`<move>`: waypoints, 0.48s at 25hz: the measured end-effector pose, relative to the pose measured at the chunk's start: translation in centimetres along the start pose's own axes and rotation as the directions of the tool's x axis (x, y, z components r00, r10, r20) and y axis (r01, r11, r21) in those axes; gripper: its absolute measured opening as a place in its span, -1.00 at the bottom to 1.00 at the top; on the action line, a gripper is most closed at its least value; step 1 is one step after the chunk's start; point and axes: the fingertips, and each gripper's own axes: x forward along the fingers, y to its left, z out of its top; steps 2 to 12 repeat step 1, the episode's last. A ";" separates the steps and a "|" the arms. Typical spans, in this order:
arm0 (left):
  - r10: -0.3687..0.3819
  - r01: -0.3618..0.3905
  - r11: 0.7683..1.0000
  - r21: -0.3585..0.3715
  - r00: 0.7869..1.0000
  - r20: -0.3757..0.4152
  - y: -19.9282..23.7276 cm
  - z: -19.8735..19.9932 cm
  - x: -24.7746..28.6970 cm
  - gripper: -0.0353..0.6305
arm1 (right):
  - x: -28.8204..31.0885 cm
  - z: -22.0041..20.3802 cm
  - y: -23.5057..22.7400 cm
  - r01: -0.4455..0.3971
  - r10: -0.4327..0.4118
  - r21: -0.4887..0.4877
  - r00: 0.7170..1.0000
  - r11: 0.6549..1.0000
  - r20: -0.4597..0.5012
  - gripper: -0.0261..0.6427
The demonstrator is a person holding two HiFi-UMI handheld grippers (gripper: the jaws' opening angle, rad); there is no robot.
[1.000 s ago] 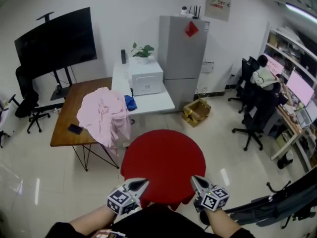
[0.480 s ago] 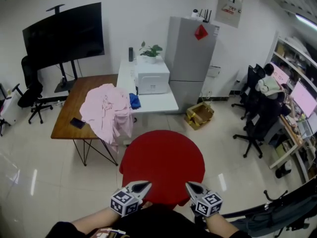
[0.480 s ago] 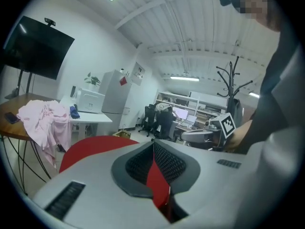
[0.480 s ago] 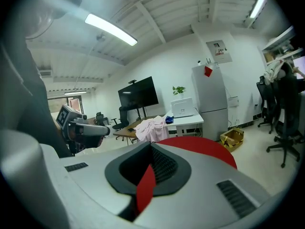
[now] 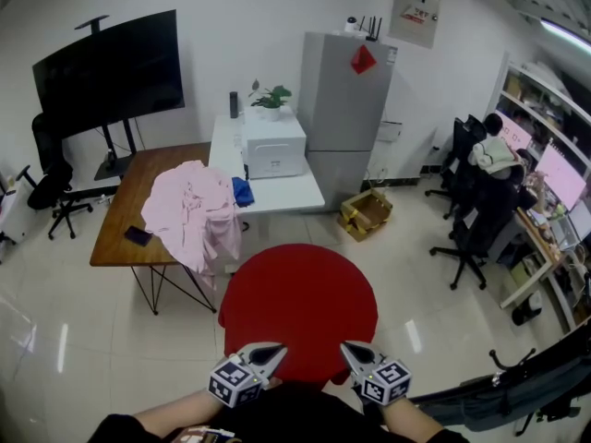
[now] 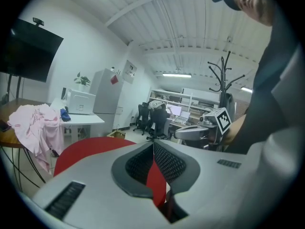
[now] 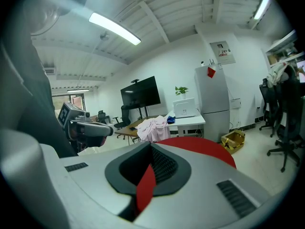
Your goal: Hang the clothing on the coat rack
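- The left gripper [image 5: 279,348] and right gripper [image 5: 344,345], each with its jaws closed on nothing, have their tips nearer each other than a second ago, above a smooth round red stool [image 5: 300,303].
- Crumpled pink clothing [image 5: 194,212] drapes over the wooden table's [image 5: 125,206] right edge, unmoved.
- A black branched coat rack [image 6: 223,78] stands farther off, seemingly to the person's right.

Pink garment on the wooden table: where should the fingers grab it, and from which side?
Probably the pink garment where it hangs over the wooden table edge nearest the red stool, coming from that side: it dangles free, so the cloth can be pinched without hitting wood.
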 end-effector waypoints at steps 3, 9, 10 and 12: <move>-0.001 0.001 1.000 0.001 1.000 0.000 0.0 0.1 0.1 -0.89 | 0.0 0.1 -0.1 0.000 0.000 -0.001 1.000 1.000 0.001 -0.91; -0.001 0.001 1.000 0.001 1.000 0.000 0.0 0.1 0.1 -0.89 | 0.0 0.1 -0.1 0.000 0.000 -0.001 1.000 1.000 0.001 -0.91; -0.001 0.001 1.000 0.001 1.000 0.000 0.0 0.1 0.1 -0.89 | 0.0 0.1 -0.1 0.000 0.000 -0.001 1.000 1.000 0.001 -0.91; -0.001 0.001 1.000 0.001 1.000 0.000 0.0 0.1 0.1 -0.89 | 0.0 0.1 -0.1 0.000 0.000 -0.001 1.000 1.000 0.001 -0.91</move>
